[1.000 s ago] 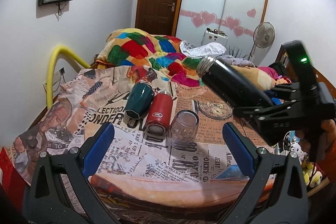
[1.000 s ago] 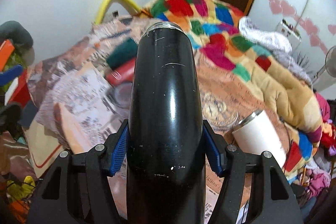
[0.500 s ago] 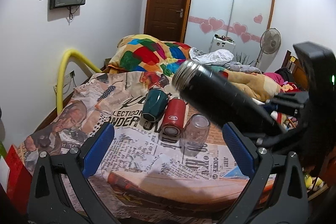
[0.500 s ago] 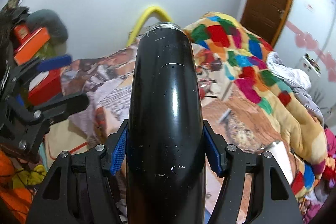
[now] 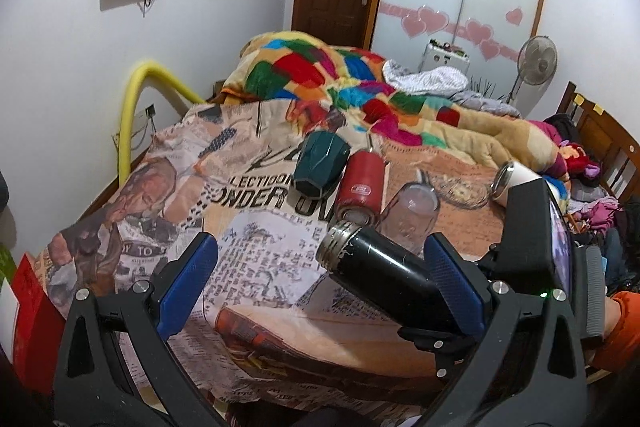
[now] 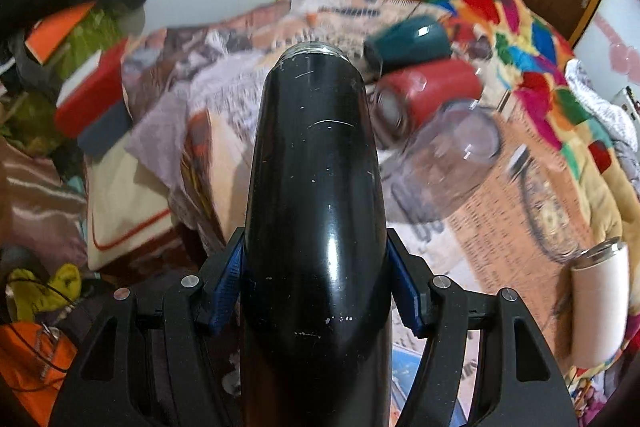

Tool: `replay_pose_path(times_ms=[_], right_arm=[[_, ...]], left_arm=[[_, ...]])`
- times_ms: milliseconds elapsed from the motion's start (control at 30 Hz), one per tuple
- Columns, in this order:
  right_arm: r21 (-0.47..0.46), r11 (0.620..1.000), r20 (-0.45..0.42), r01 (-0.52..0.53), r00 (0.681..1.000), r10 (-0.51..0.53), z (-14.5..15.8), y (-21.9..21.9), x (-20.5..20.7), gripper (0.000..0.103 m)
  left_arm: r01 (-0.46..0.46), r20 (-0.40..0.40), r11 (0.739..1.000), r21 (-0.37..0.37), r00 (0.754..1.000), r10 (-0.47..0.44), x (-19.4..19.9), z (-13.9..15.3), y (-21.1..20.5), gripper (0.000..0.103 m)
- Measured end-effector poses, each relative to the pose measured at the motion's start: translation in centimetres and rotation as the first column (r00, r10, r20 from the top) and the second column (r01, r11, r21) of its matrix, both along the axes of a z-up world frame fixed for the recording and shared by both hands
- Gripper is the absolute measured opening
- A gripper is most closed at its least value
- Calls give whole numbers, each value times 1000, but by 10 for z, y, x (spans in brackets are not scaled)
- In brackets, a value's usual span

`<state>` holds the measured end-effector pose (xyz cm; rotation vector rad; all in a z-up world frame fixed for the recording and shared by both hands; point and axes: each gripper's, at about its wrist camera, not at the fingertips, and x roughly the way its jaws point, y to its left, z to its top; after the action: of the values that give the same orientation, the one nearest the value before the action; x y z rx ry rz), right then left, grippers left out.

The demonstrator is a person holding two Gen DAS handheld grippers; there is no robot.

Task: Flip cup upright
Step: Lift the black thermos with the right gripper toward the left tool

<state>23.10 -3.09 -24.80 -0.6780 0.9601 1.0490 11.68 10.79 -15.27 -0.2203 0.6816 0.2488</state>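
Note:
My right gripper (image 6: 316, 291) is shut on a black metal cup (image 6: 316, 187) with a threaded silver mouth, held in the air with the mouth pointing away from me. In the left wrist view the black cup (image 5: 380, 267) hangs tilted above the bed, mouth to the upper left, between my left fingers in the picture. My left gripper (image 5: 320, 279) is open and empty. A green cup (image 5: 320, 167), a red cup (image 5: 360, 187), a clear glass (image 5: 412, 211) and a white cup (image 5: 516, 179) lie on their sides on the newspaper-print sheet (image 5: 240, 227).
A patchwork quilt (image 5: 340, 79) is piled at the head of the bed. A yellow tube (image 5: 132, 115) arches by the left wall. A wooden bed frame (image 5: 600, 139) and clothes are at the right. Boxes and bags (image 6: 92, 95) lie beside the bed.
My right gripper has swung the black cup lower and toward the near edge of the bed, its mouth now tipped downward toward the sheet. The left gripper stays open, shifted slightly.

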Motion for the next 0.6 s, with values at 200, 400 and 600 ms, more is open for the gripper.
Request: replay_pose_path(times_ms=[200,400,600], right_arm=[[-48,999,-13,-1,1000,1,-20,4,1,62],[-50,999,-3,-4,1000,3,-27,1,4,62],[-50,999,-6,17,1000,-18,-28,-1,3,62]], left_arm=[[-7,-69,1000,-13,998,6,11,-24,3,103],[-7,-127,999,-42,992,2,18,-45,6,103],[-6,-160,993,-121,987,-14,24,-58,8,103]])
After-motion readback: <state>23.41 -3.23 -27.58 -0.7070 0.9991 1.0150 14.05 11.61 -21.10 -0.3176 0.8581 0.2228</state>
